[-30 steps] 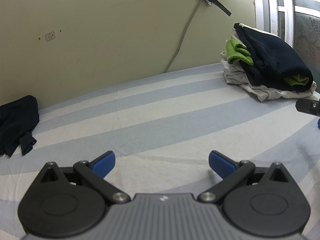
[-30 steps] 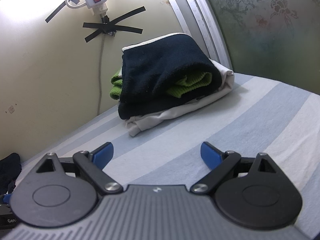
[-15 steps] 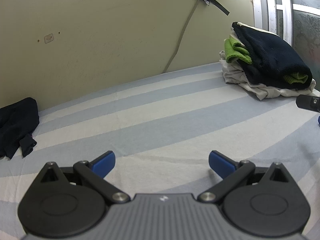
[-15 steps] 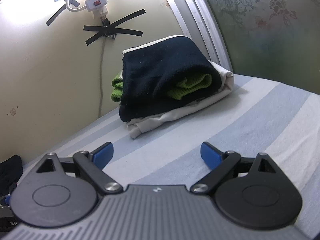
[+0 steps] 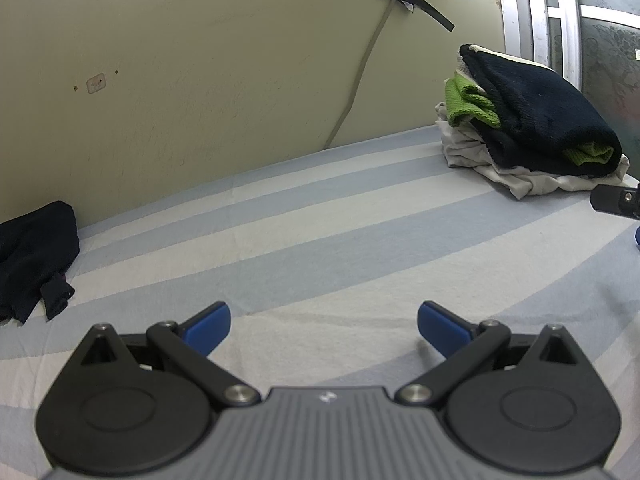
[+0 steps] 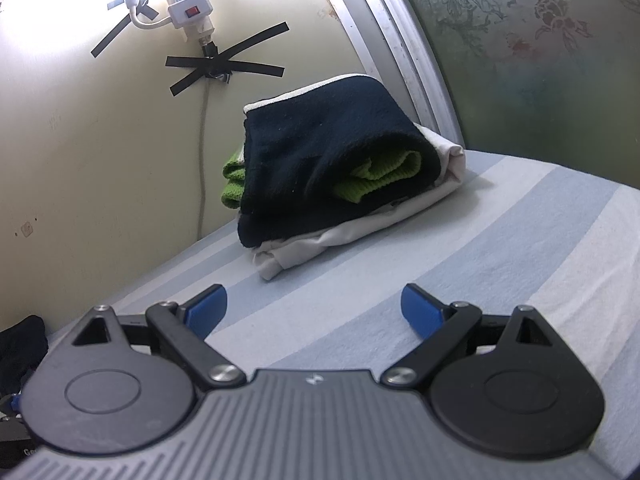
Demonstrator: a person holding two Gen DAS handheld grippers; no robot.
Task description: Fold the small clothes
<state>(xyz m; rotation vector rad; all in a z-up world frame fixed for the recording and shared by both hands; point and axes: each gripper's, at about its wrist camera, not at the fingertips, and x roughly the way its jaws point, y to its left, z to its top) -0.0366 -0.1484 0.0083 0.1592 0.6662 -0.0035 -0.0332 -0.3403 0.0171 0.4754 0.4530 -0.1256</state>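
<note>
We note a matt woven striped sheet (image 5: 320, 240), a fuzzy dark knit garment (image 6: 320, 152), ribbed green knit (image 6: 380, 176), and smooth pale cloth (image 6: 360, 232). Gripper housings appear ribbed matt plastic.

A stack of folded clothes (image 6: 340, 168) was seen on the striped bed by the wall: a dark blue piece on top, a green one tucked inside it, white ones underneath. A dark crumpled garment (image 5: 34, 256) lay well apart.
</note>
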